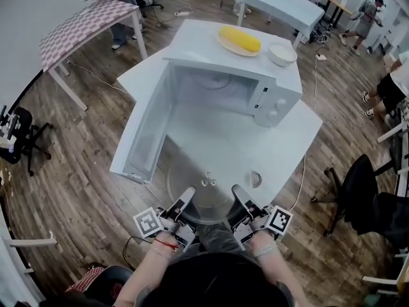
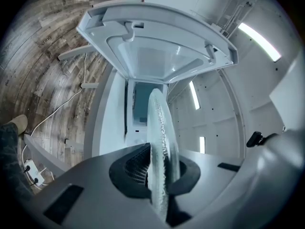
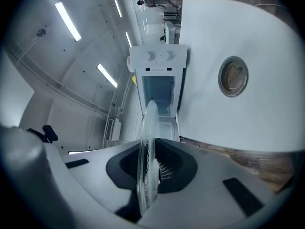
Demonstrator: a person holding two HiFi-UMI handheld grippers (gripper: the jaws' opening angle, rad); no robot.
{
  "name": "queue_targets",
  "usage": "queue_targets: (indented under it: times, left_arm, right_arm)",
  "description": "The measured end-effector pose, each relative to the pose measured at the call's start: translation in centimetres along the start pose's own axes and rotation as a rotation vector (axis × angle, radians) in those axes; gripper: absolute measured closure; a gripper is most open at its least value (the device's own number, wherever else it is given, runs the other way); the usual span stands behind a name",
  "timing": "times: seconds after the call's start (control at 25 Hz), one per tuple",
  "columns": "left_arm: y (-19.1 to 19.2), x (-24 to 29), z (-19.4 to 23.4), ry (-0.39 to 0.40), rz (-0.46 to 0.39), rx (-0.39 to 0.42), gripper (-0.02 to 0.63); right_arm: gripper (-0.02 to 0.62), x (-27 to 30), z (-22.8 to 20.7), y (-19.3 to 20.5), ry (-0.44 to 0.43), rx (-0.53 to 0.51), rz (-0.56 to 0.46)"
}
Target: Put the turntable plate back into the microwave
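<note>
As fingers [image 2: 129, 170] pinch — turntable plate [image 1: 192, 179], rim between

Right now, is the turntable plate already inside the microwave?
No, the turntable plate is out in front of the open microwave, gripped at its near rim by the left gripper and right gripper.

I see the clear glass turntable plate [image 1: 192, 200] level over the table [image 1: 300, 133] near edge, facing the white microwave [image 1: 268, 85], door open
</note>
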State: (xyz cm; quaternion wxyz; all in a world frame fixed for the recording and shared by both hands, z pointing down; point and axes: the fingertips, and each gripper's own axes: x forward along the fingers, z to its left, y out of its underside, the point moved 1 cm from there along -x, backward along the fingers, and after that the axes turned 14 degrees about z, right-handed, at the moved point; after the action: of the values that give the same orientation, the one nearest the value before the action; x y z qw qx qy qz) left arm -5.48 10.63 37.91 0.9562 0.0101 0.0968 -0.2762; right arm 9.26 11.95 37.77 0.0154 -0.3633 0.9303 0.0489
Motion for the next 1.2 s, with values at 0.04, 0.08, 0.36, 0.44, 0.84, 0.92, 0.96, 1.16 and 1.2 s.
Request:
queue_targets:
  times: [0.04,0.08,0.36,0.44,0.84,0.92,0.96,1.16,1.2]
  left_arm:
    - [-0.5,0.3,0.2,-0.003,0.0,0.0,0.575]
    - [-0.9,0.6,0.4,-0.006,-0.001,0.0,0.575]
    - [-3.2,2.6,1.5,-0.015,-0.017,-0.024,0.575]
    - [-3.6,3.3,2.0,-0.017,-0.017,-0.029,0.575]
    - [-6.7,6.3,3.5,-0.024,-0.01,-0.04,0.575]
    - [-7.3,7.0,3.8,-0.025,-0.018,-0.049,0.575]
    - [-7.5,7.3,3.9,-0.025,-0.022,-0.052,0.575]
    - [-8.8,8.9,4.8,-0.029,-0.046,-0.058,0.575]
    - [-9.0,9.2,4.9,-0.03,-0.051,-0.058,0.575]
  right_arm:
    - [0.554,0.3,-0.2,-0.4,0.004,0.002,-0.002]
    - [0.554,0.7,-0.4,-0.9,0.008,0.004,-0.004]
    - [0.554,2.3,-1.4,-3.6,0.02,0.014,-0.02]
    - [0.554,2.4,-1.7,-4.4,0.021,0.017,-0.03]
    - [0.554,4.3,-3.3,-8.1,0.029,0.025,-0.073]
    - [0.554,4.7,-3.6,-9.0,0.035,0.028,-0.082]
    - [0.554,5.0,-3.7,-9.4,0.04,0.027,-0.087]
    - [0.554,5.9,-4.6,-11.6,0.055,0.013,-0.094]
    - [0.554,6.0,-4.8,-11.9,0.053,0.014,-0.096]
